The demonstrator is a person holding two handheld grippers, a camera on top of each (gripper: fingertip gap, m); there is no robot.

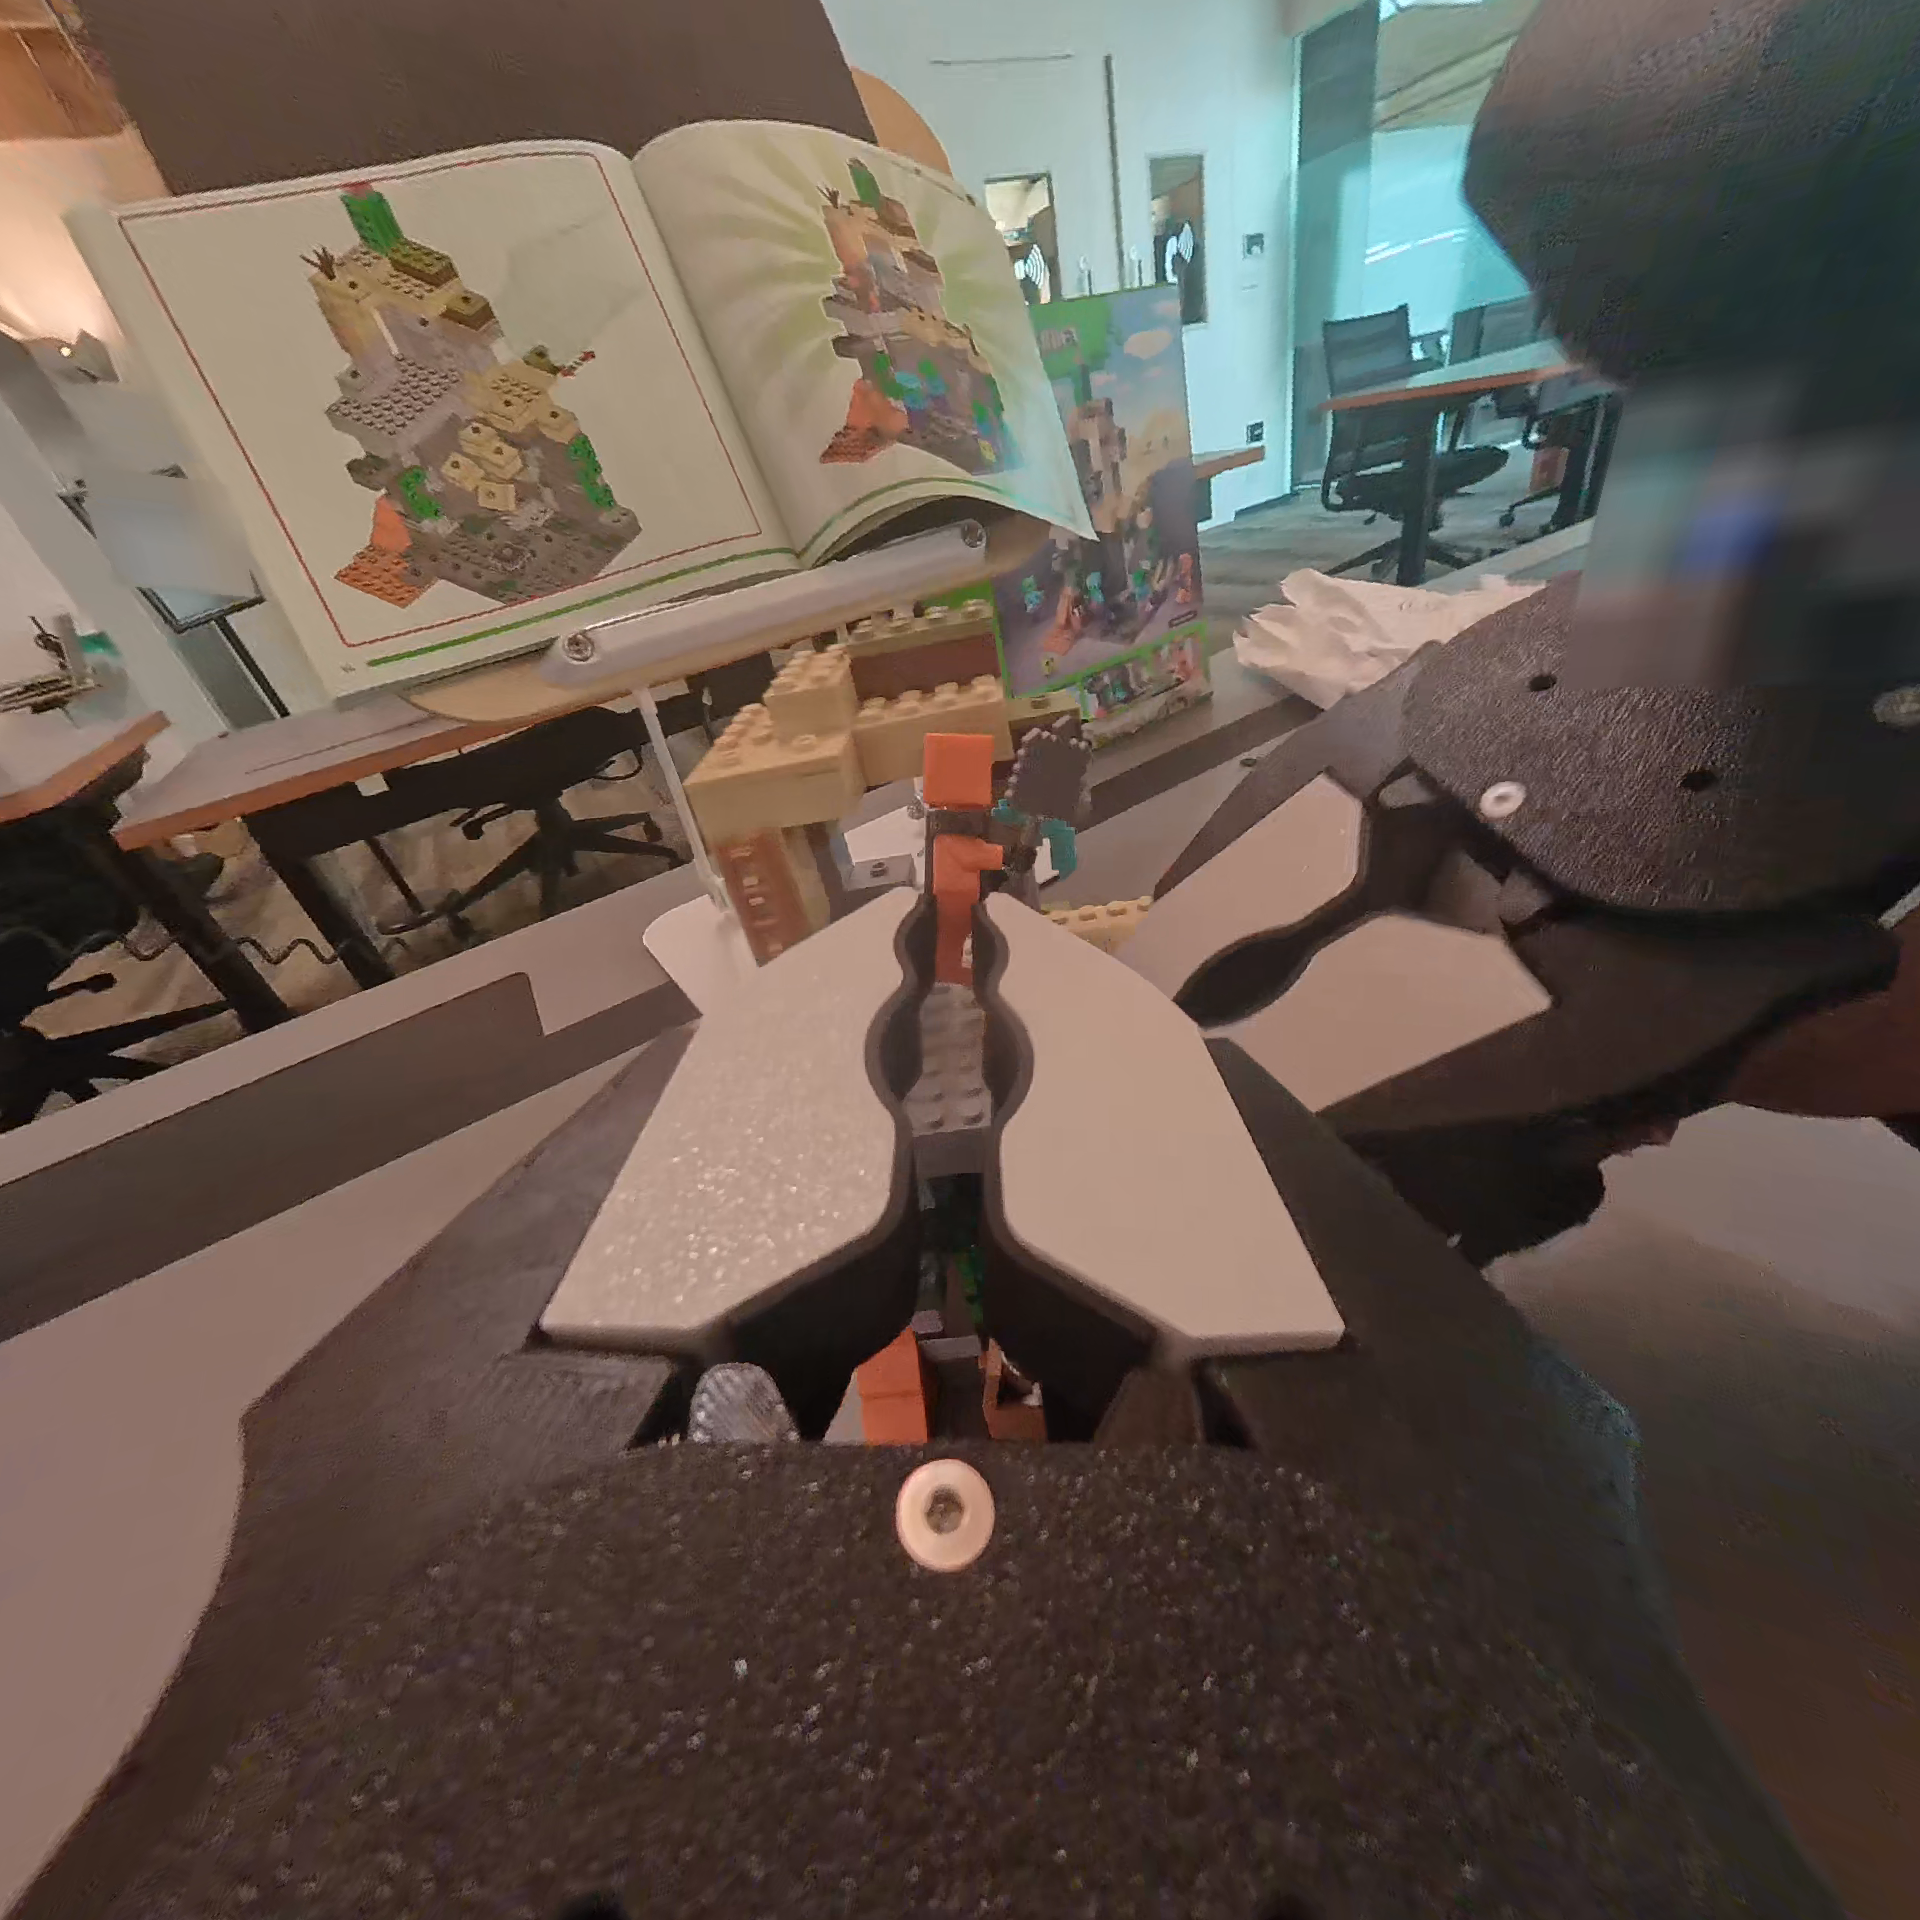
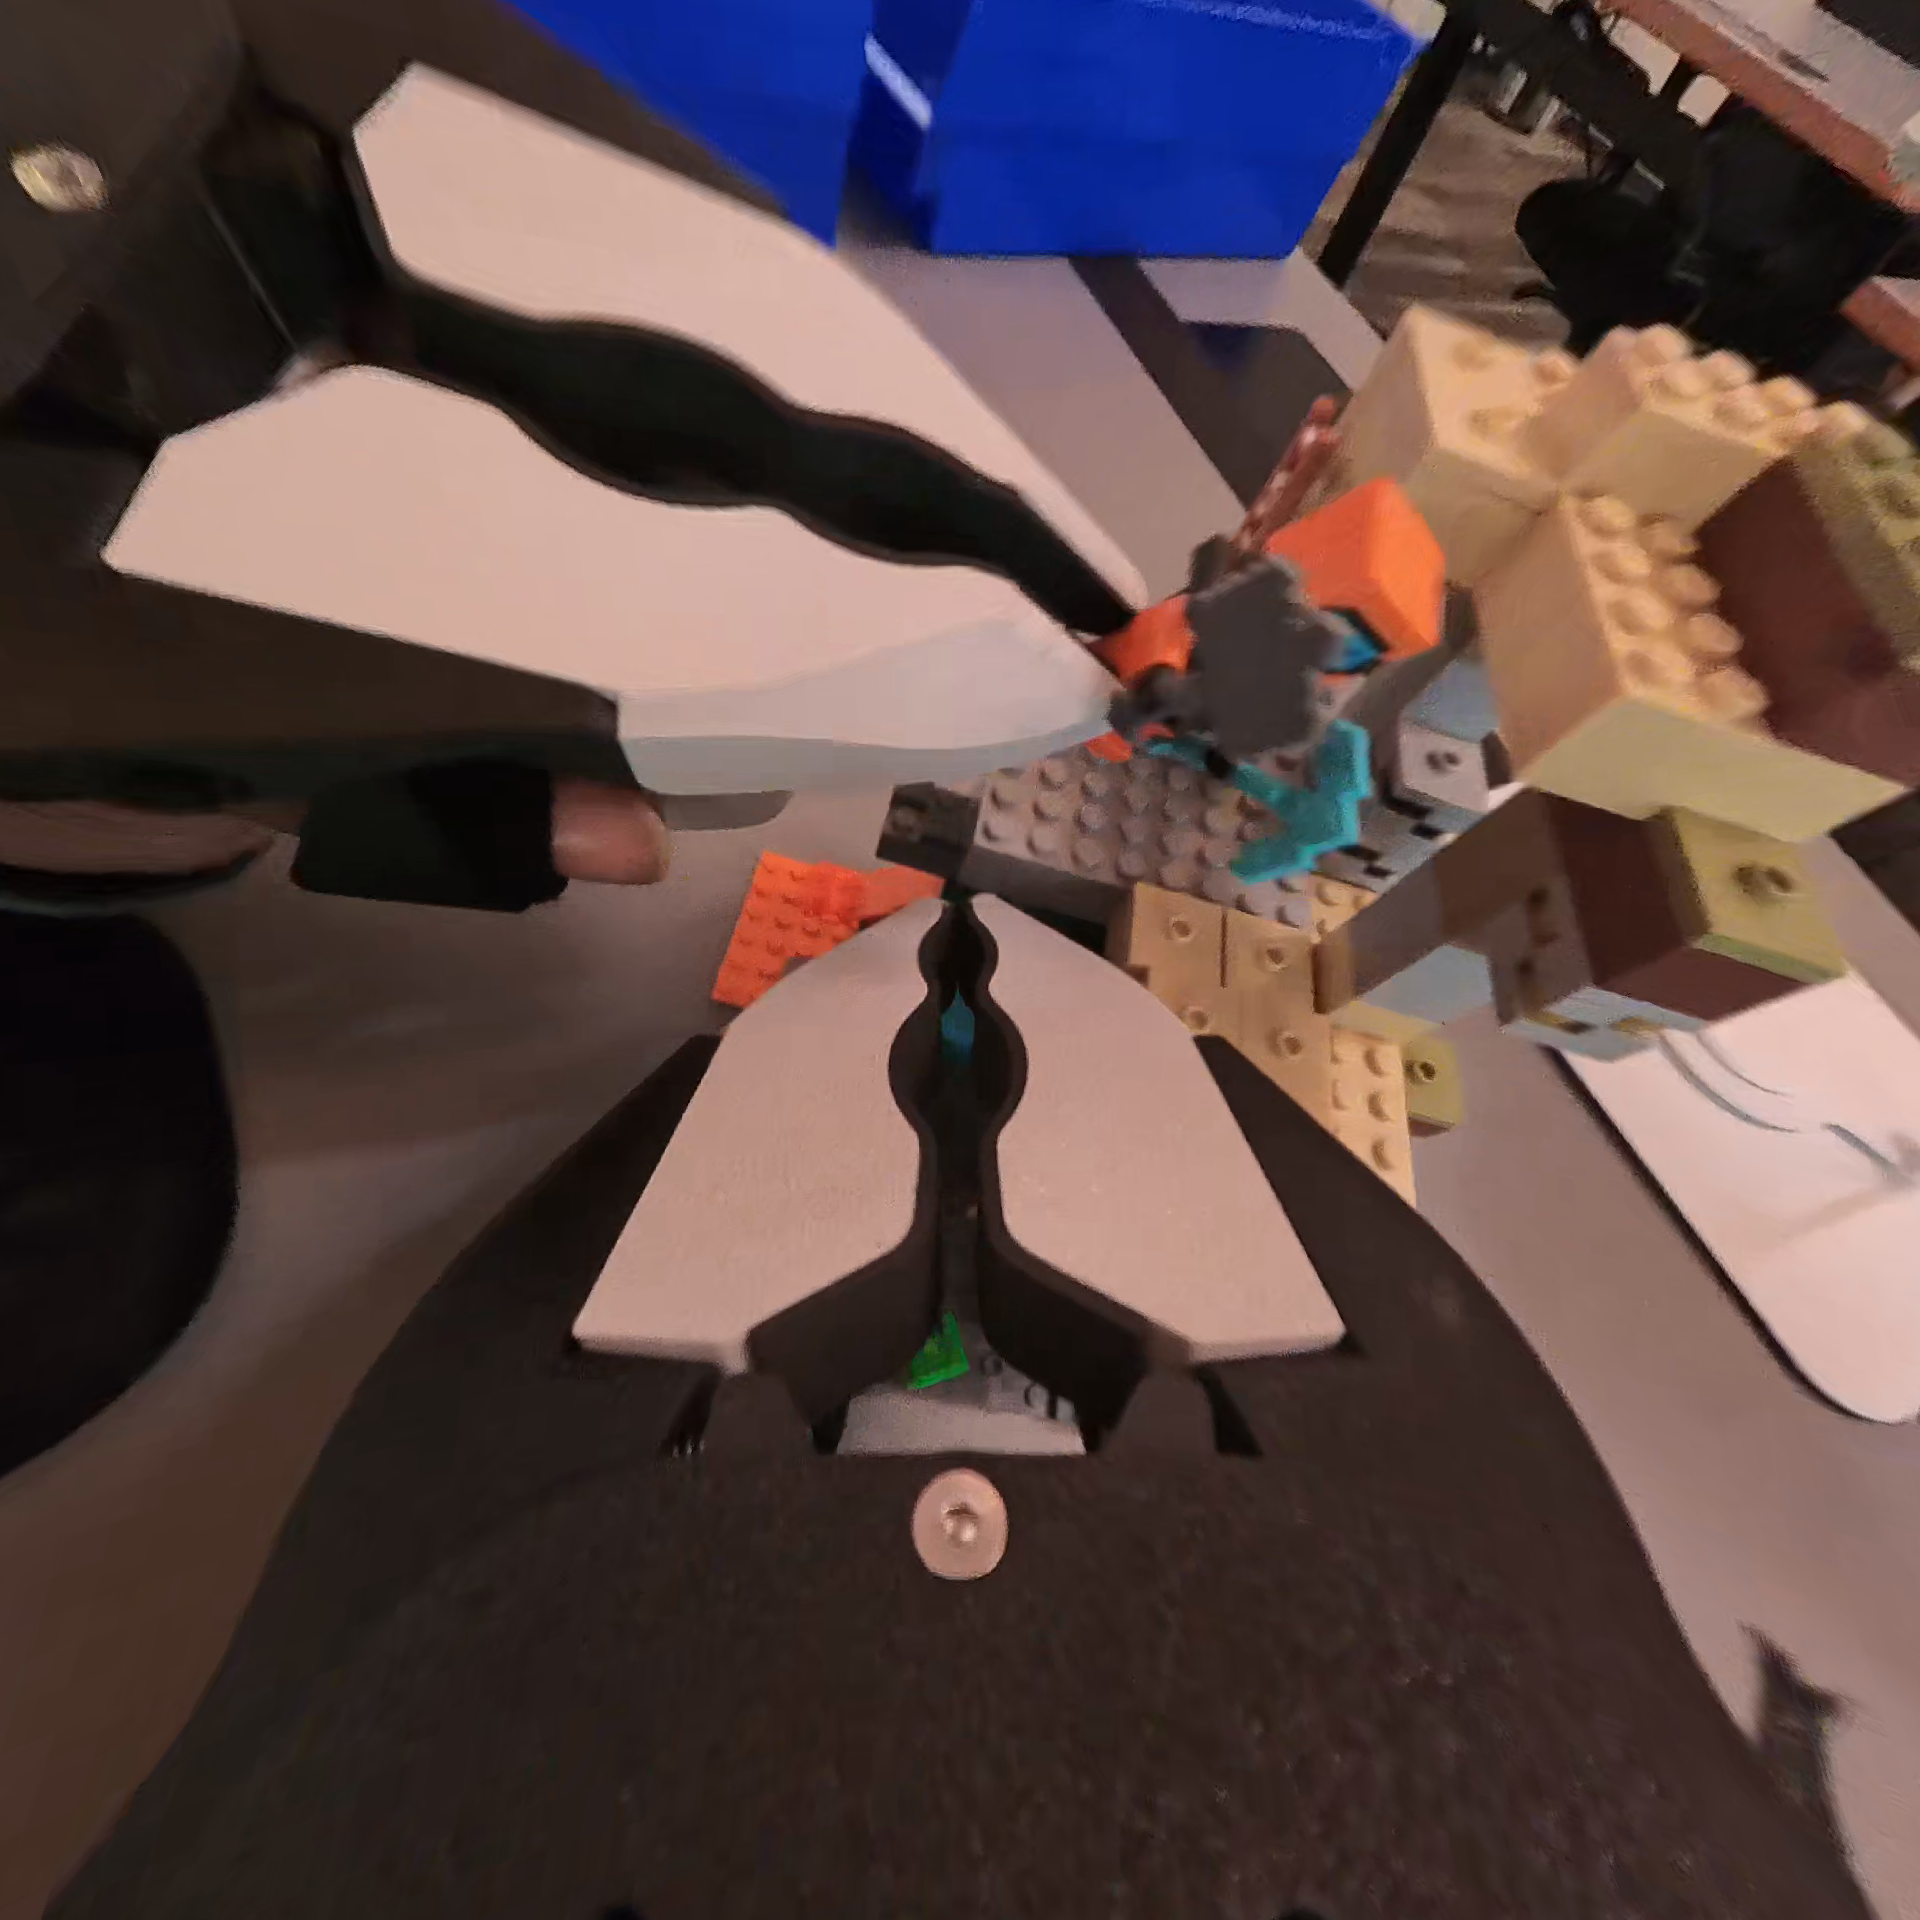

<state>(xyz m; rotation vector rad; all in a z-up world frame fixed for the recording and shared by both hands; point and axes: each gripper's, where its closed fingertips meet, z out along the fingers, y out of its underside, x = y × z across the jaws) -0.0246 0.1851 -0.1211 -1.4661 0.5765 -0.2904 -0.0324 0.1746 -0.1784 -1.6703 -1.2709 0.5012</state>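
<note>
1. One small orange blocky toy-brick figure (image 1: 961, 831) stood upright between the tips of the left gripper (image 1: 954, 935), whose jaws were clamped on its lower body; it carried a dark grey pixelled tool (image 1: 1049, 769) and a teal piece.
2. The right gripper (image 2: 958, 914) hovered just above the brick model, jaws drawn together; a sliver of teal showed in the slot between them, but whether they held it I could not tell.
3. One tan, brown and grey toy-brick model (image 2: 1621, 582) rose behind the figure, with one orange studded plate (image 2: 790, 925) at its foot on the grey bench (image 2: 1039, 312).
4. One open instruction booklet (image 1: 582, 395) leaned on a stand behind, one printed set box (image 1: 1122, 520) beside it.
5. Two blue bins (image 2: 1101, 125) stood farther off.
</note>
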